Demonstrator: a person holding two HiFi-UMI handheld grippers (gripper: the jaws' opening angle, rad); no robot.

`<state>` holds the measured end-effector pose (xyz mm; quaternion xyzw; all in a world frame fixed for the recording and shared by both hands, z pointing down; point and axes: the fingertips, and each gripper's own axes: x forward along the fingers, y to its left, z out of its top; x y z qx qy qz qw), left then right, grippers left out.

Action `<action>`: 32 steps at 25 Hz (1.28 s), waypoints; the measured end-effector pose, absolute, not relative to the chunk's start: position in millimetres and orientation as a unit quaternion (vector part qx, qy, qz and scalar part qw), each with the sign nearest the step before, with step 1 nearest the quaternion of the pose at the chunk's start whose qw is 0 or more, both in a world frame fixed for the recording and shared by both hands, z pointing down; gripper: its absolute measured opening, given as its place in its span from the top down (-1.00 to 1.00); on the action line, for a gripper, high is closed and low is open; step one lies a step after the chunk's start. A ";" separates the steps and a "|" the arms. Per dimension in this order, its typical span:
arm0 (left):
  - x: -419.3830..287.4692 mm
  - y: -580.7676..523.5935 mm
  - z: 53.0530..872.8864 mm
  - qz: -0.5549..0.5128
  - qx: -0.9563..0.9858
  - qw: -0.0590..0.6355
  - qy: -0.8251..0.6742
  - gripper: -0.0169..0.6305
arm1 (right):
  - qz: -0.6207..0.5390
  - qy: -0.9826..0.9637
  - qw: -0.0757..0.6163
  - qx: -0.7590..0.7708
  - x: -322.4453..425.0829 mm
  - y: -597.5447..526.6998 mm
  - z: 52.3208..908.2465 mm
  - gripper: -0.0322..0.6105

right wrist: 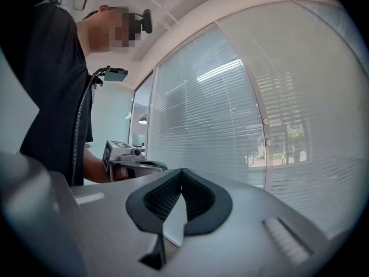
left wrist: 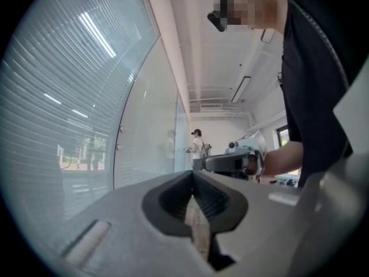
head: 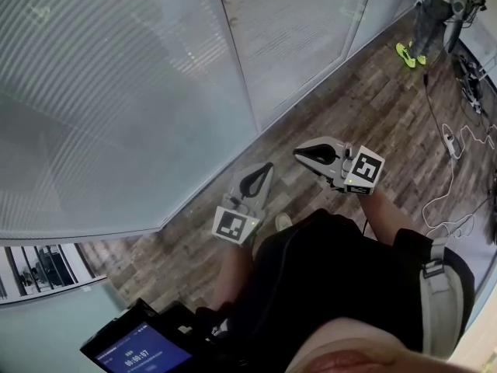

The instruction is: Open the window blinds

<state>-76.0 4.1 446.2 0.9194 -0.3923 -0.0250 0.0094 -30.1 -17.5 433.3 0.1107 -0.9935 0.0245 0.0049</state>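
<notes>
Slatted window blinds (head: 93, 92) hang lowered behind the glass wall on the left of the head view, slats nearly flat against it. They also fill the left gripper view (left wrist: 57, 97) and the right gripper view (right wrist: 202, 126). My left gripper (head: 266, 168) is held level above the wooden floor, a short way off the glass, jaws shut with nothing between them (left wrist: 193, 178). My right gripper (head: 298, 155) is beside it, a little further from the glass, also shut and empty (right wrist: 182, 175). Each gripper shows in the other's view: the right gripper (left wrist: 230, 161), the left gripper (right wrist: 135, 165).
A vertical frame post (head: 237, 53) divides the glass panels. Another person (head: 435, 14) stands far along the wall. White cables (head: 454, 142) trail over the wooden floor at the right. A device with a lit screen (head: 136, 352) hangs at my front.
</notes>
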 end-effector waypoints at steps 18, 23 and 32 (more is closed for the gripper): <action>-81.5 -15.1 435.5 -0.014 0.932 -0.009 -0.362 0.94 | 0.009 -0.991 -0.016 0.134 -27.9 -26.8 425.3 0.89; -84.8 -11.2 442.3 -0.018 0.927 0.003 -0.375 0.94 | 0.017 -0.991 -0.024 0.129 -30.0 -22.4 422.9 0.89; -103.1 -30.1 463.3 -0.017 0.908 0.048 -0.415 0.94 | 0.031 -0.994 -0.008 0.104 -39.3 -44.5 435.0 0.89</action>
